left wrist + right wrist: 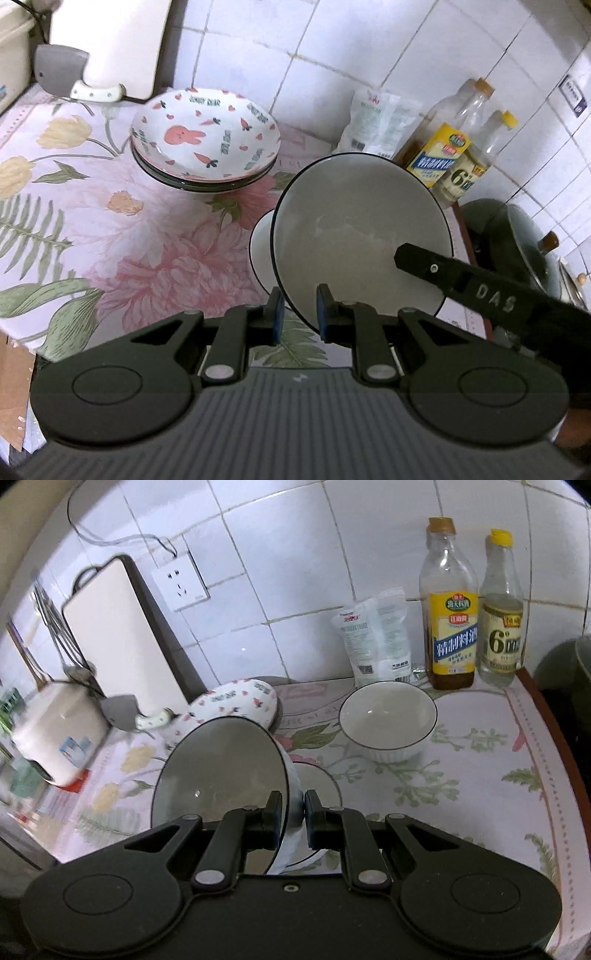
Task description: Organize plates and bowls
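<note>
Where rims meet: bowl (354, 229), gripper (299, 314).

The raised letters "DAS" stand on the black gripper finger (491, 291) at 4 o'clock in the left wrist view. A large "6°" is printed on the yellow-capped bottle label (503, 642) at 2 o'clock in the right wrist view. Other label print is illegible.

My matt black plastic left gripper (298, 310) pinches a glossy ceramic bowl (354, 229) above the printed floral tablecloth (92, 229); glass bottles (448, 602) gleam.
</note>
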Tool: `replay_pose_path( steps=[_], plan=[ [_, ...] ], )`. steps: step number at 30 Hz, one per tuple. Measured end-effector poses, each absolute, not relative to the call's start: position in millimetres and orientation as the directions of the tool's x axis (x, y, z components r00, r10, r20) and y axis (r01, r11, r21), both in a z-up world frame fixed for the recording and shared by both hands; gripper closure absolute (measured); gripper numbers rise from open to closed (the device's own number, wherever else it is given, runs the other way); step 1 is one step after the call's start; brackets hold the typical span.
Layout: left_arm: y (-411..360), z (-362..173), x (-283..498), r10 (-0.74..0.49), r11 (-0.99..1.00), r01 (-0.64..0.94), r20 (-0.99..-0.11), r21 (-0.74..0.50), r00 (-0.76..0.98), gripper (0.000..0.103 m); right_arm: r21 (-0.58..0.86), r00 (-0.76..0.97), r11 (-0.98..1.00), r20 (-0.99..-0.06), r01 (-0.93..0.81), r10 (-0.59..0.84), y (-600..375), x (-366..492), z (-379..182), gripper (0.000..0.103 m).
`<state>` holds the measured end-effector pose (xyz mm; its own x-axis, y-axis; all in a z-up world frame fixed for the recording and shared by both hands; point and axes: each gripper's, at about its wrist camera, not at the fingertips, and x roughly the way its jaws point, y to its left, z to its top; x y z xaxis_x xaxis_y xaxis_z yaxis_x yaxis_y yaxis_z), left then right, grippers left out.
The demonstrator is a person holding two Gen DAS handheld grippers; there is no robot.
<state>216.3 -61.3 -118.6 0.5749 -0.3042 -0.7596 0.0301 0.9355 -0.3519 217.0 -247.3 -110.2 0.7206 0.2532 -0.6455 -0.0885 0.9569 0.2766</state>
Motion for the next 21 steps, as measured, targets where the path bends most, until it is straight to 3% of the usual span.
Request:
replay_pose_path(
  steps=[7, 16, 21],
  plan=[
    [-64, -136, 242, -0.266, 0.954, 0.028, -0.800, -0.299, 0.537, 0.087, 0.284, 0.682, 0.955, -0.681, -0.089, 0.266, -246, 242, -137, 0.086],
    [-69, -150, 254, -0.247, 0.963, 0.030, -0.835, -0.267, 0.491, 0.087, 0.109, 0.716, 0.981, -0.671, -0.161, 0.192, -225, 243, -144, 0.086],
    [-69, -156, 258, -0.243, 0.964, 0.020, -0.844, -0.266, 0.477, 0.087, 0.103, 0.706, 0.977, -0.678, -0.186, 0.205, -227, 250, -153, 0.086]
  ],
)
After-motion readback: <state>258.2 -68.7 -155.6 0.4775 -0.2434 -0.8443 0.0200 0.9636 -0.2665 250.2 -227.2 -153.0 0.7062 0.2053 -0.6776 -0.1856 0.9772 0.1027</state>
